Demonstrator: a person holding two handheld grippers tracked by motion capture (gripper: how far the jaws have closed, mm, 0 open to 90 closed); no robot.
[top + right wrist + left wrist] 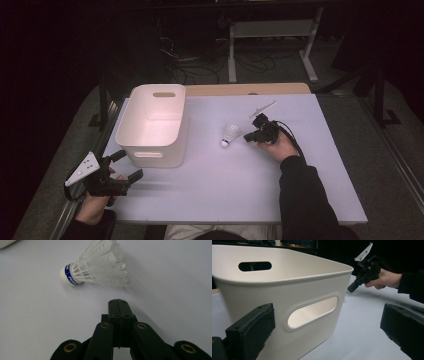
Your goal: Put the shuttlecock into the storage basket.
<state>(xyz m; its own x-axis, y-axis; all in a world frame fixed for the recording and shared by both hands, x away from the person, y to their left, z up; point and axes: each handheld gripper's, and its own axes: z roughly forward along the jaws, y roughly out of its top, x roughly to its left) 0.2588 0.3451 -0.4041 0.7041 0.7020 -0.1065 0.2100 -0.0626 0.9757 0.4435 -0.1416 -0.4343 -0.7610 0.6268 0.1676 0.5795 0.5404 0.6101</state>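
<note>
A white feather shuttlecock (229,134) with a blue band lies on its side on the white table (220,180); up close it is the shuttlecock (97,266) just ahead of my right gripper (118,302). That right gripper (248,138) is shut with nothing between its pads, its tips a short way right of the feathers. A white plastic bin (152,125) with handle slots stands at the table's left. My left gripper (128,166) rests at the front left, jaws wide open, facing the bin's (287,290) near wall. The right gripper (353,287) also appears past the bin.
Behind the table's far edge, a wooden board (250,89) shows, then dark floor with cables (200,65) and a metal frame (272,35). Open tabletop lies in front of the shuttlecock and to its right.
</note>
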